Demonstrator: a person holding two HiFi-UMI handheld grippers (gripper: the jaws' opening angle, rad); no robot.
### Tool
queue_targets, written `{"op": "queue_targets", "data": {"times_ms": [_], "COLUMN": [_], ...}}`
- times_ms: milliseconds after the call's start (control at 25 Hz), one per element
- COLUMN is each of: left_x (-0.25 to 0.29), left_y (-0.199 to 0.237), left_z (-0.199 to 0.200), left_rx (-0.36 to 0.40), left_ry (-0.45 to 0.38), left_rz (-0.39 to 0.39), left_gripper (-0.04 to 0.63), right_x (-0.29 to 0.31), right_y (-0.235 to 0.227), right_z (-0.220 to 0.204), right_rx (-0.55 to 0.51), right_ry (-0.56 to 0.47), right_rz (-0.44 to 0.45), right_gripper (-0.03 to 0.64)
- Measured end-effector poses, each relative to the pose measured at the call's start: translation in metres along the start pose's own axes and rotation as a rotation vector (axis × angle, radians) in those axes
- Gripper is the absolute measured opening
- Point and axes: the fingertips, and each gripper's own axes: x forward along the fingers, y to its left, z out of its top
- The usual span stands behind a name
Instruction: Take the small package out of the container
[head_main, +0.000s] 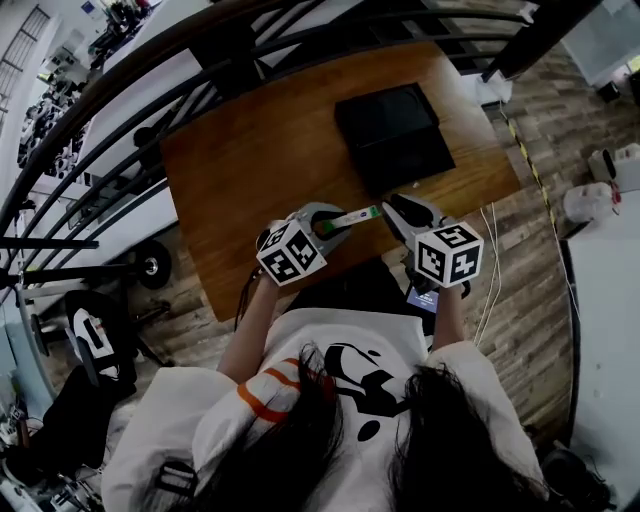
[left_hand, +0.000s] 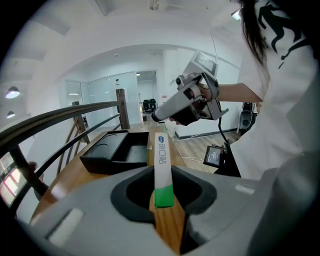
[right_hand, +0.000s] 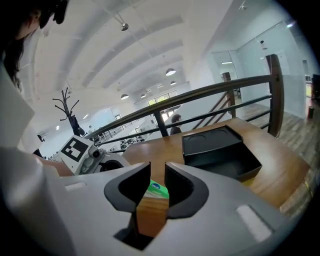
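The small package, a thin white strip with a green end, hangs above the wooden table. My left gripper is shut on its green end, and the white end points away from that gripper. My right gripper has its tips close to the package's far end. Its jaws stand a narrow gap apart, and the green package shows just beyond them, not pinched. The black container lies open on the far part of the table, with nothing visible inside.
A dark metal railing runs along the table's far and left sides. Near the table's front edge are the person's body and a small lit device. White jugs and cables lie on the plank floor at the right.
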Motion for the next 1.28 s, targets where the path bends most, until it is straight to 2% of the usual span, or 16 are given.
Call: {"op": "queue_targets", "data": {"times_ms": [320,760,960,1280], "left_x": [-0.006,-0.004,-0.005,-0.002], "left_y": [-0.023,-0.06,-0.094,-0.174], "left_z": [-0.009,0.0,0.01,0.035], "left_rx": [-0.06,-0.066,-0.078,-0.065], "left_ry": [-0.018,-0.006,-0.007,-0.005], "left_rz": [-0.009,0.011,0.046,0.086], "left_gripper": [0.091,0.091,0.091,0.092], "right_x": [-0.03,-0.073,-0.106,-0.173], "right_y": [0.013,0.031,0.043,0.058], "right_z": [-0.026,-0.056,-0.078,-0.126], "right_rx": [0.032,0.027,0.019,0.0], "right_ry": [-0.011,-0.025,-0.029,-0.046], "right_rz": [-0.06,-0.061,-0.044,-0.018], "right_gripper": [0.098,0.087,0.087,0.087]}}
